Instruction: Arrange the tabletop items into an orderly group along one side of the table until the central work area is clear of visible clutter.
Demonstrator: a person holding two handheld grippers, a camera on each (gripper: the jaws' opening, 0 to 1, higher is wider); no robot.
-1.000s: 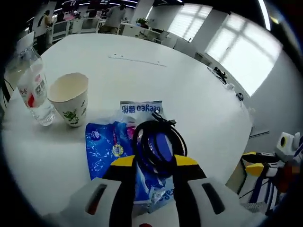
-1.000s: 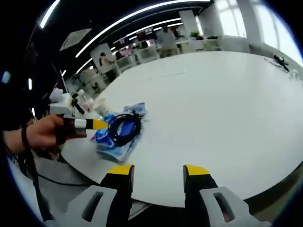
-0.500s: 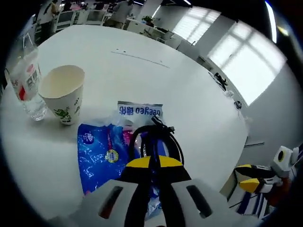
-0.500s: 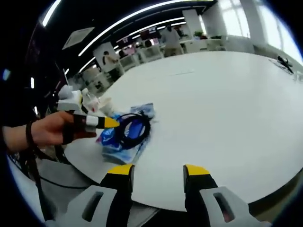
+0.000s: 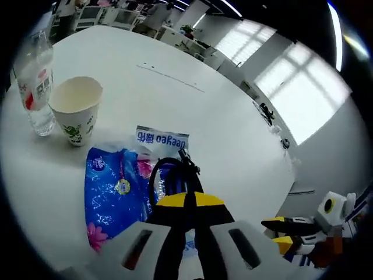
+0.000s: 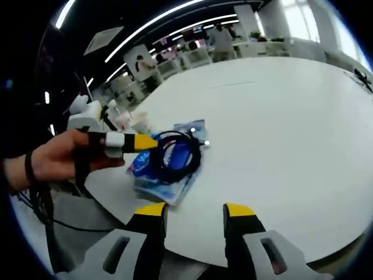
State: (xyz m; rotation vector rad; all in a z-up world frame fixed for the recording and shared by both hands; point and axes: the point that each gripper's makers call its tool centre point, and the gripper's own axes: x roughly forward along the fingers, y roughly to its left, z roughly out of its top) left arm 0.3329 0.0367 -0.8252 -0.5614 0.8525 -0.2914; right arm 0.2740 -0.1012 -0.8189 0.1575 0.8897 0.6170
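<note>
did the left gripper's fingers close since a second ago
Yes. The left gripper had its fingers apart around the black cable coil on the blue packet; now they are shut on the coil's near edge.

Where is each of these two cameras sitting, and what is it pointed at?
Left gripper view: rides the left gripper, jaws shut on the black cable lying on the blue packet; paper cup and bottle beyond.
Right gripper view: rides the open right gripper, facing the table edge; a hand shows.
Shared: cable, packet, both grippers.
</note>
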